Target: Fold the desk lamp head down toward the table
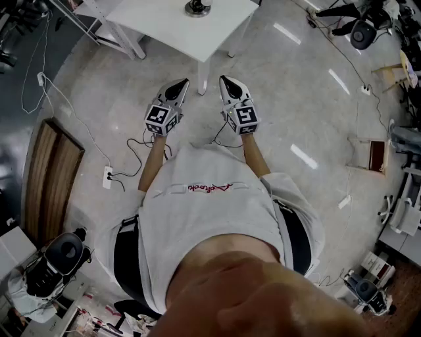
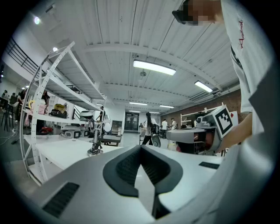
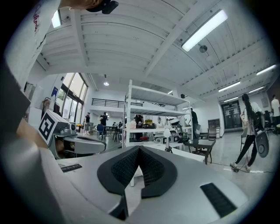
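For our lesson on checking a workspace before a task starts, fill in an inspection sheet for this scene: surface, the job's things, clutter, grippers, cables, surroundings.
Surface: white square table, ahead of both grippers, mostly bare.
Job's things: desk lamp with round metal base, standing on the table, untouched.
Clutter: nothing seen on the visible tabletop.
Grippers: left hand-held gripper and right hand-held gripper, both shut, empty, held level, short of the table.
Cables: white power strip with black cords on the floor.
Surroundings: grey polished floor; brown wooden panel; white shelving rack.
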`<state>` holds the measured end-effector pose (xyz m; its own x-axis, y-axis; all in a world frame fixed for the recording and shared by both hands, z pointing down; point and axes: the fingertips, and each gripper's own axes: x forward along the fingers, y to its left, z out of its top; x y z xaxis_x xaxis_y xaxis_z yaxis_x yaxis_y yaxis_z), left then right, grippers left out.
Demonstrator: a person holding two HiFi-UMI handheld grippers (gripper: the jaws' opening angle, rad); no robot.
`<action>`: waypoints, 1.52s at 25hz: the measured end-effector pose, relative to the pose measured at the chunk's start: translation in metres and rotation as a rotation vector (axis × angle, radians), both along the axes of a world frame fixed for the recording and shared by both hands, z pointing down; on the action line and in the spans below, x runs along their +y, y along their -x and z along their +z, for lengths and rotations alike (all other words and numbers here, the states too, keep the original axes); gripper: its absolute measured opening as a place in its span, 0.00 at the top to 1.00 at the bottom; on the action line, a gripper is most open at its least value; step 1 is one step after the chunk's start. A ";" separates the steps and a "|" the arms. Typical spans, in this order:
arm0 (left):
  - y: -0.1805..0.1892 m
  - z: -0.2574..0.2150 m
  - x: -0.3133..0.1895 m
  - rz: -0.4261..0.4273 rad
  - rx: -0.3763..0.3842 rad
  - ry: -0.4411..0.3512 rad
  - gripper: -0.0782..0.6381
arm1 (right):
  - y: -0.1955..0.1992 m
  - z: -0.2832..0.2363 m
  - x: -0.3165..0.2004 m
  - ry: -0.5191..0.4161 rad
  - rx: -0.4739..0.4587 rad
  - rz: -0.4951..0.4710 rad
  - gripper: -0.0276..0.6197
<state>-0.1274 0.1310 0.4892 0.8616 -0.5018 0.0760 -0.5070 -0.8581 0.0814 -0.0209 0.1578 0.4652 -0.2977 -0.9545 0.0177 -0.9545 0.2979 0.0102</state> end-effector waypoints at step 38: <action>-0.046 -0.001 -0.021 -0.021 -0.026 -0.005 0.86 | -0.033 0.005 -0.024 0.017 -0.030 -0.070 0.91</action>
<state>-0.0818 0.1102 0.4880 0.8487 -0.5201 0.0954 -0.5266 -0.8477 0.0634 0.0121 0.1337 0.4706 -0.3645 -0.9309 0.0241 -0.9311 0.3640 -0.0240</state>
